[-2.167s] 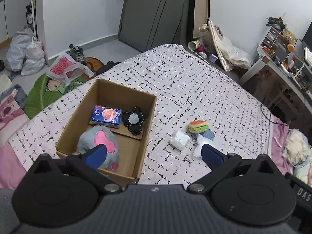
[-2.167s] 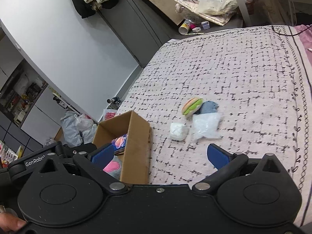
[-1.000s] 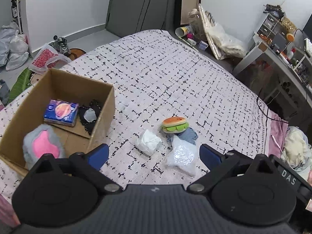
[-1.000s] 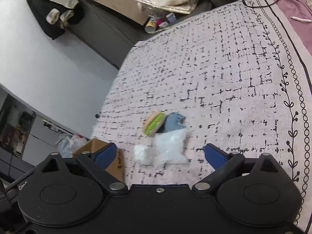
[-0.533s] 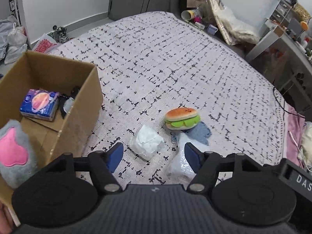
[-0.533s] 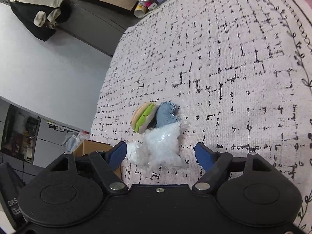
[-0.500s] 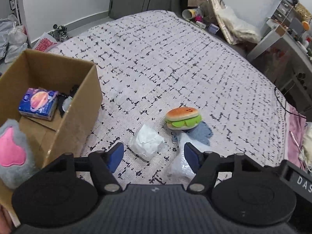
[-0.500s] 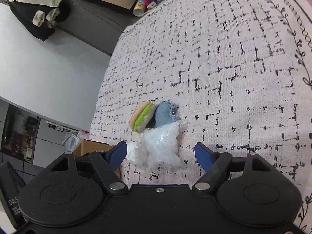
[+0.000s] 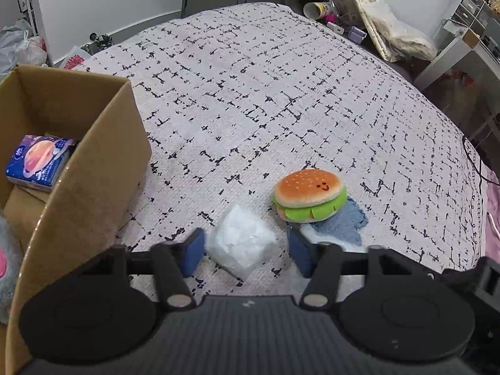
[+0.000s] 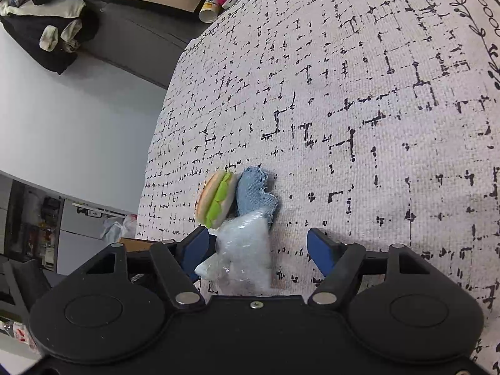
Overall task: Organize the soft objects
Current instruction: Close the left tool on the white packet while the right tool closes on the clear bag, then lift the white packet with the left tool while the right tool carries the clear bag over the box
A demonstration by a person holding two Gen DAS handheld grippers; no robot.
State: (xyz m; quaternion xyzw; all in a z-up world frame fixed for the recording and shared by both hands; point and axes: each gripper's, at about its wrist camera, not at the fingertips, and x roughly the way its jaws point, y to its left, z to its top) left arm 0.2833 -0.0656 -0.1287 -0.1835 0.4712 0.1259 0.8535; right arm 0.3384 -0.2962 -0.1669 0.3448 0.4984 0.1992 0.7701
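Note:
On the patterned bed cover lie a white crumpled packet (image 9: 240, 242), a plush burger (image 9: 309, 194), a blue cloth (image 9: 343, 223) and a clear plastic bag (image 10: 242, 250). My left gripper (image 9: 245, 251) is open, its blue fingers on either side of the white packet, low over the bed. My right gripper (image 10: 259, 251) is open around the clear plastic bag, with the burger (image 10: 217, 198) and the blue cloth (image 10: 254, 190) just beyond it. The cardboard box (image 9: 93, 168) stands at the left.
The box holds a blue tissue pack (image 9: 37, 164) and a grey and pink plush (image 9: 7, 268). Beyond the bed are a desk (image 9: 462, 50), bags and clutter on the floor (image 9: 384, 22), and dark wardrobe doors (image 10: 131, 31).
Both grippers have moved down and forward to the pile. The left fingers have narrowed around the white packet; the right fingers now straddle the clear bag.

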